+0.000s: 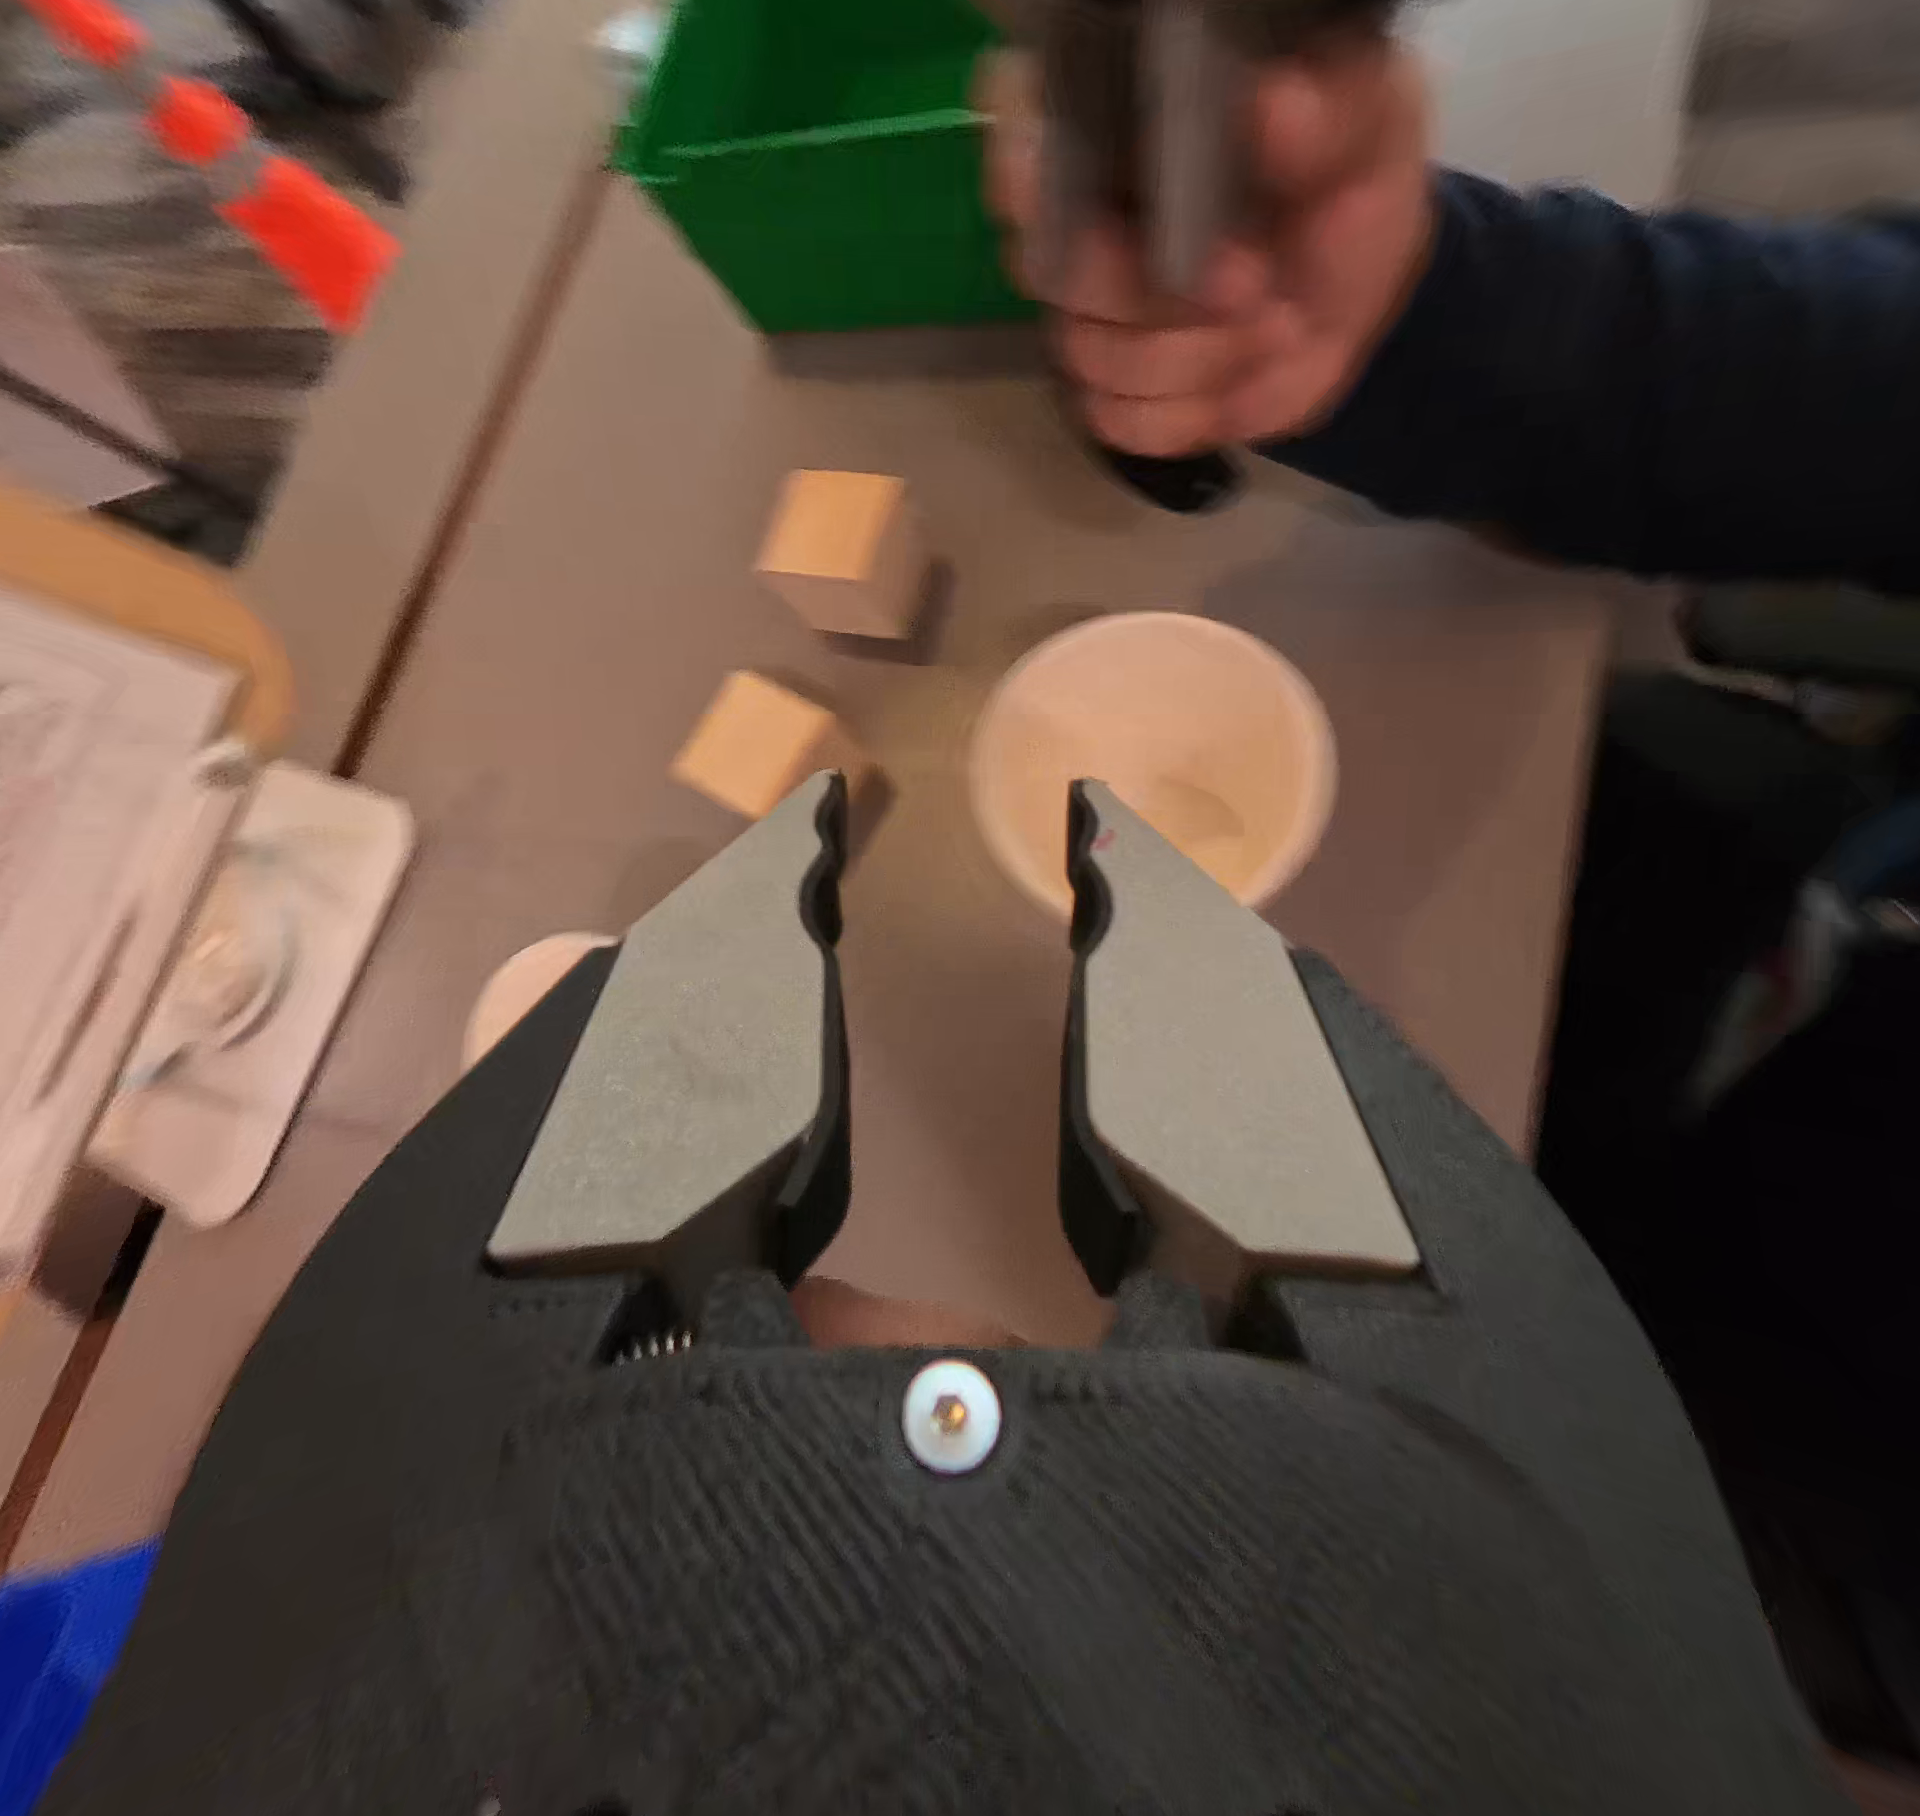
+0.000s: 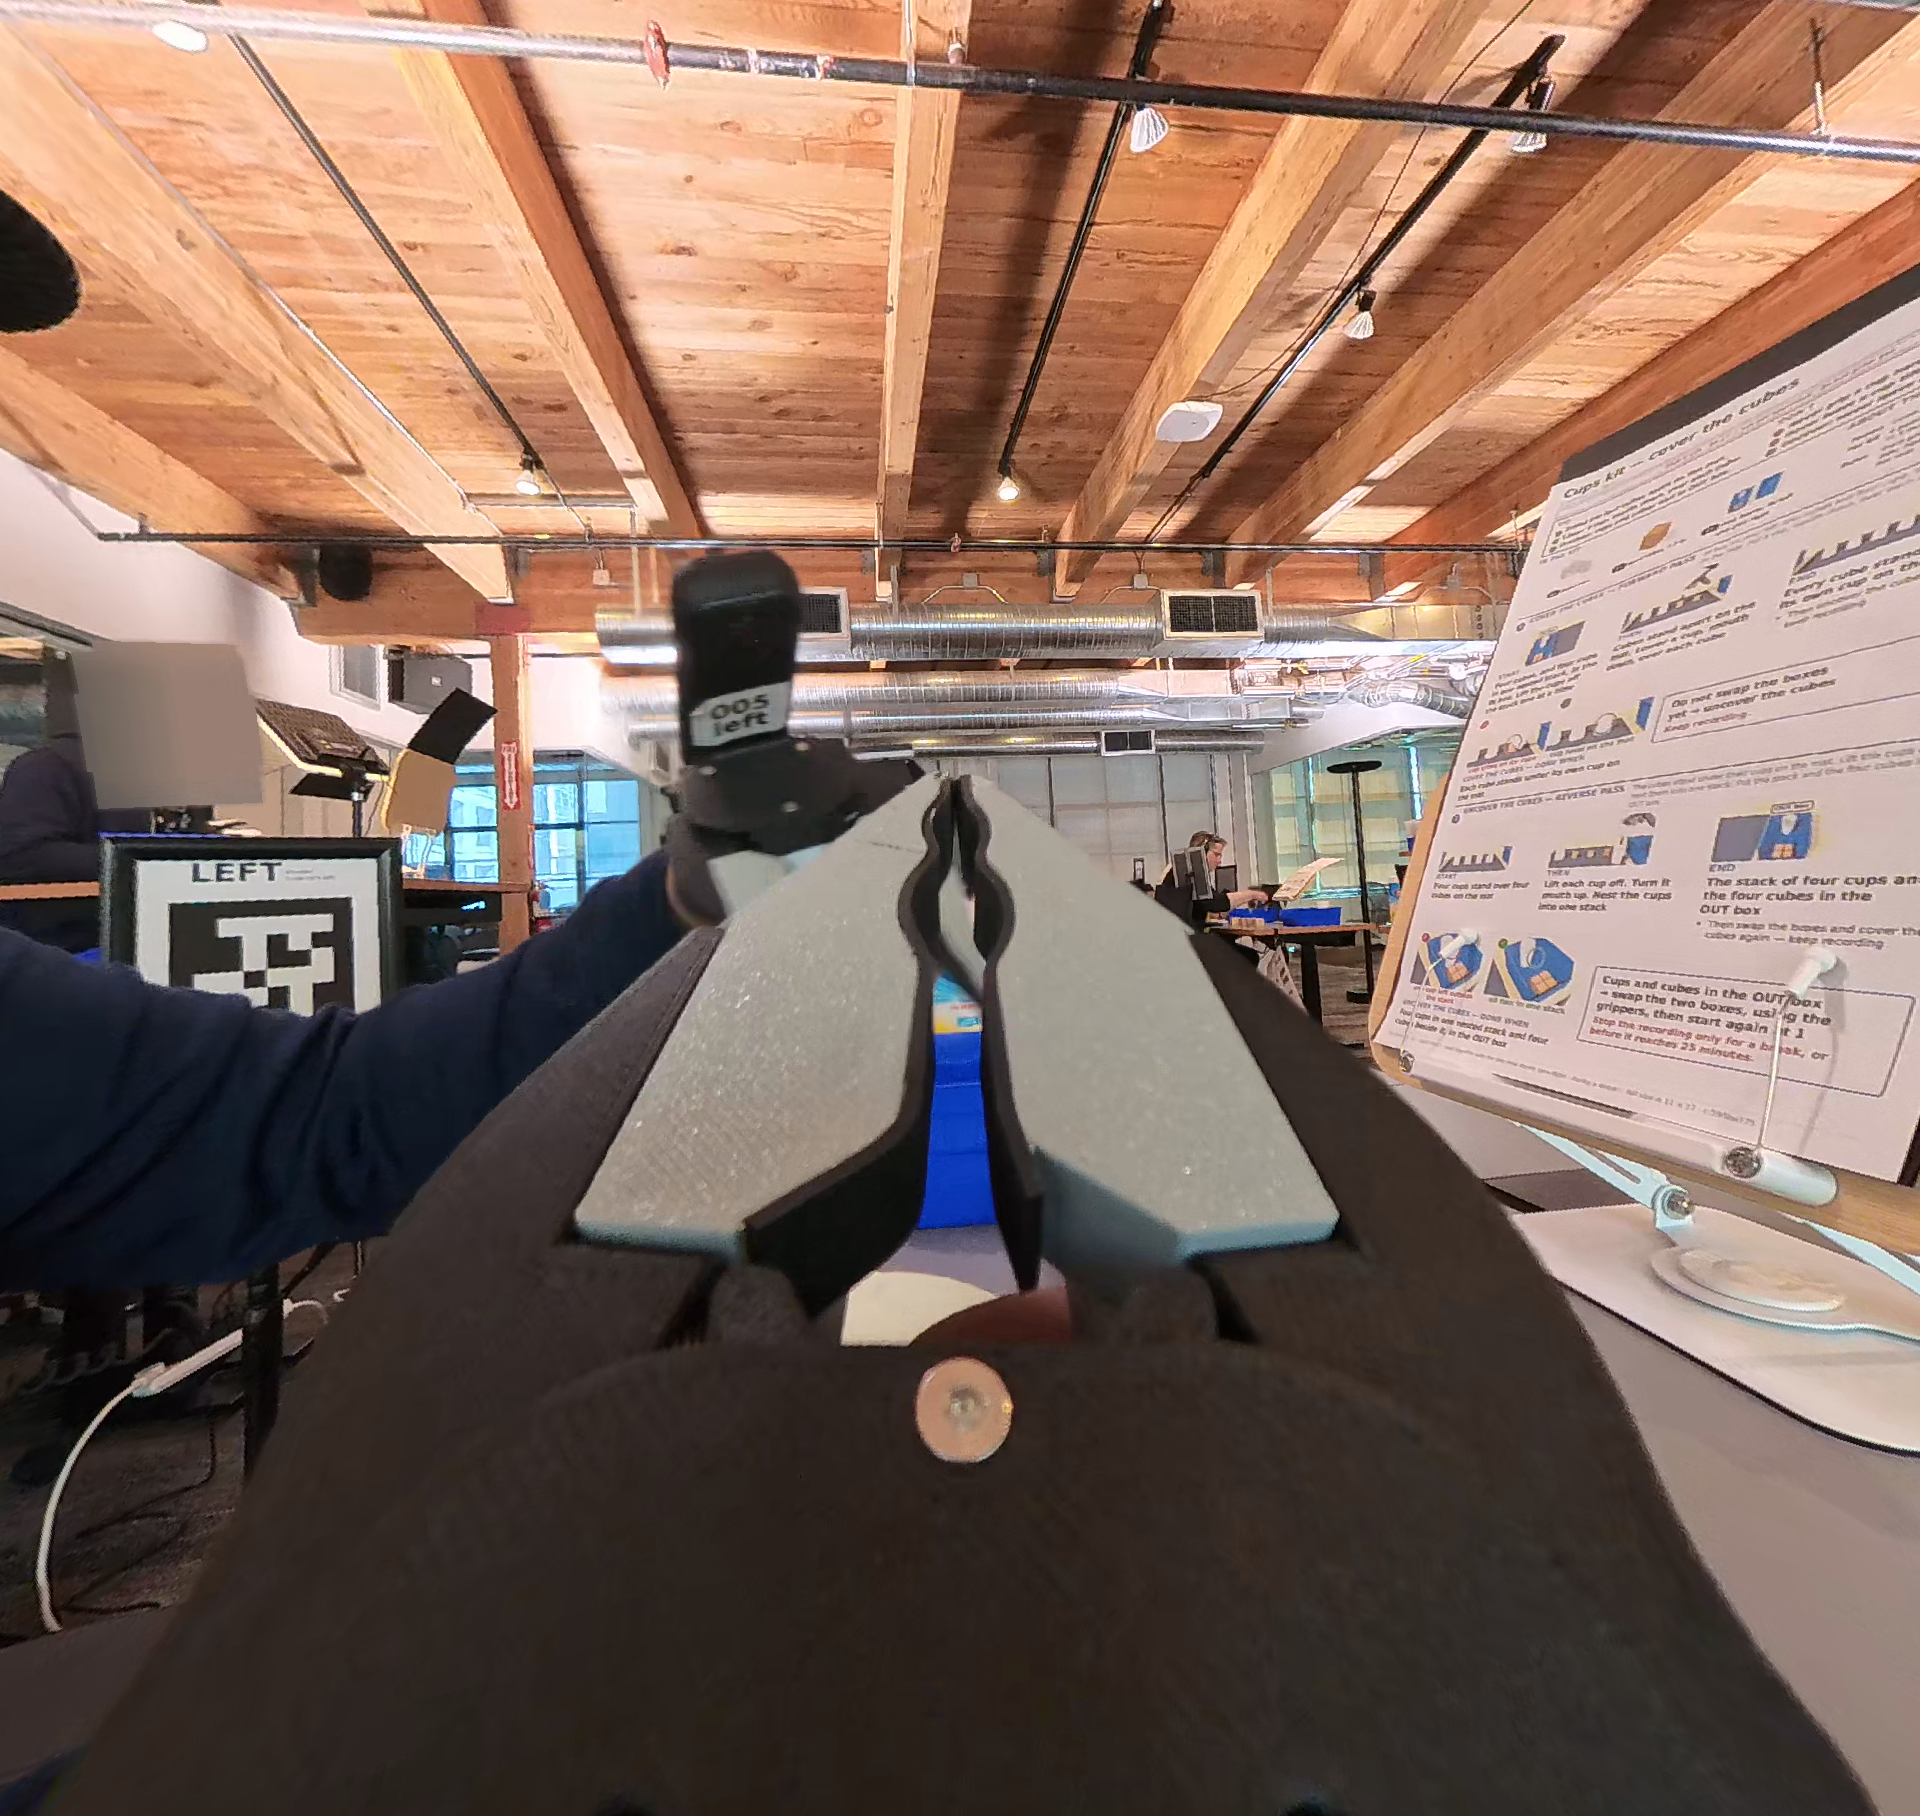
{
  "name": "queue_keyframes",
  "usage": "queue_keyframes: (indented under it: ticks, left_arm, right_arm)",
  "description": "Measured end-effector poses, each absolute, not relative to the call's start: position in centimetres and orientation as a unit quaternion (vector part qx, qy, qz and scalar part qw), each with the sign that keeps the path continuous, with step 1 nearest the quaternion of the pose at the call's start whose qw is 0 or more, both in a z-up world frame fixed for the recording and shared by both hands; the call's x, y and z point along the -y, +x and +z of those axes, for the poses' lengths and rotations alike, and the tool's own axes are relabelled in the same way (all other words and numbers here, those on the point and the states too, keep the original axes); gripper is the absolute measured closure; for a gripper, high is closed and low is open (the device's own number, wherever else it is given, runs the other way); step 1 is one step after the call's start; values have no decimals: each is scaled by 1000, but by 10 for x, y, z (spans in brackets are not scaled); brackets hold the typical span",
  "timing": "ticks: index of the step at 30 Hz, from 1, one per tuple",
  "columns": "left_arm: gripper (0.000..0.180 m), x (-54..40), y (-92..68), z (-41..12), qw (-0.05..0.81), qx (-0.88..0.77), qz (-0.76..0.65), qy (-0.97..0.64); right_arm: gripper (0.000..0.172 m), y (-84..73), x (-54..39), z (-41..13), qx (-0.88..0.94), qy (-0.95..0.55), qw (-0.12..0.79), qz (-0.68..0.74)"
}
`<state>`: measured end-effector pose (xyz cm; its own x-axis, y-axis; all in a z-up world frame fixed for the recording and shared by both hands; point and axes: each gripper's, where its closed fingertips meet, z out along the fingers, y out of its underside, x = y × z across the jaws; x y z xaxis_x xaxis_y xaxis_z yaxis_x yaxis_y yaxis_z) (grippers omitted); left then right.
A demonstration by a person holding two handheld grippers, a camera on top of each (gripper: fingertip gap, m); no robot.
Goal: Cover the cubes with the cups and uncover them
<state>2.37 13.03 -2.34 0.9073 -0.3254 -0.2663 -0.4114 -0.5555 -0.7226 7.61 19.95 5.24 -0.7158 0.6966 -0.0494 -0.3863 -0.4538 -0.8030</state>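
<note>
1. The left gripper [image 1: 956,800] hangs over the brown bench [image 1: 1403,644] with its jaws parted and nothing between them; only bare bench shows in the gap.
2. A paper cup [image 1: 1153,717] stands mouth up on the bench just beyond the right-hand fingertip, which overlaps the cup's near rim in the left wrist view. Whether the pad touches the cup is unclear.
3. Two wooden cubes sit uncovered: the near cube [image 1: 753,743] just past the left-hand fingertip, the far cube [image 1: 836,551] a little beyond it. They stand apart, probably so that one cup can fit over each.
4. With the cup mouth up and both cubes bare, covering looks not yet done here, or already undone; I cannot tell which.
5. A second pale cup [image 1: 520,987] peeks out beside the gripper body, mostly hidden, so its pose is unclear.
6. The right gripper [image 2: 954,784] is raised and points across the room, its jaws closed with nothing visible between the tips. It seems parked out of the way.
7. A green box [image 1: 821,156] stands at the far end of the bench; a blue box [image 2: 956,1122] shows only through the gripper's gap.
8. An instruction sheet [image 2: 1683,831] leans on a stand to the right.
9. The left wrist view is heavily motion-blurred, so edges and contacts are uncertain.
</note>
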Motion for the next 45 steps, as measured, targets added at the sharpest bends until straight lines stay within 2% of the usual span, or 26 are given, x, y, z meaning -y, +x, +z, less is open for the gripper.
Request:
queue_keyframes:
  ticks: [2,5,7,11,12,13,16,20,26,29,32,36,38,39,40,41,42,45]
  left_arm:
    - [143,-132,-25,-16,450,-125,92,-879]
    - [144,-130,-69,-47,424,-61,105,-898]
    - [136,-130,-83,-75,396,-71,121,-908]
    - [139,-131,-105,-113,361,-84,155,-916]
    - [145,-135,-109,-112,375,-85,169,-907]
    - [162,-136,-114,-108,384,-83,183,-901]
    - [176,-135,-103,-104,388,-94,141,-906]
    - [179,-140,-95,-76,436,-102,151,-881]
    - [180,-143,-51,8,582,-116,158,-790]
    - [180,-138,-15,51,670,-136,147,-715]
    - [180,-126,17,80,747,-135,99,-643]
    - [180,-120,38,74,781,-126,35,-610]
    - [180,-122,36,61,779,-122,39,-614]
    - [180,-119,34,58,785,-117,31,-608]
    - [180,-116,36,56,789,-118,4,-603]
    - [180,-112,39,54,792,-123,-28,-598]
    - [180,-109,40,52,793,-125,-49,-594]
    - [180,-108,37,36,782,-132,-54,-607]
  right_arm:
    - [172,76,-200,53,406,-192,327,832]
    - [172,75,-200,52,406,-193,326,832]
    - [172,75,-200,52,408,-194,326,830]
    - [172,74,-200,51,407,-195,325,831]
    - [172,74,-201,50,407,-197,324,831]
    - [172,73,-201,50,407,-197,323,831]
    - [172,72,-200,49,411,-200,321,830]
    - [172,69,-196,46,420,-203,318,826]
    - [172,40,-207,28,427,-290,321,794]
    - [157,29,-213,19,425,-329,292,791]
    - [157,28,-211,17,421,-332,260,803]
    - [157,34,-203,20,428,-308,243,814]
    - [139,39,-199,24,423,-296,223,827]
    - [139,42,-199,26,420,-290,211,834]
    - [148,45,-200,28,415,-283,201,841]
    - [166,48,-201,30,409,-273,192,849]
    - [170,52,-202,32,404,-262,185,857]
    - [163,49,-199,31,411,-268,190,850]
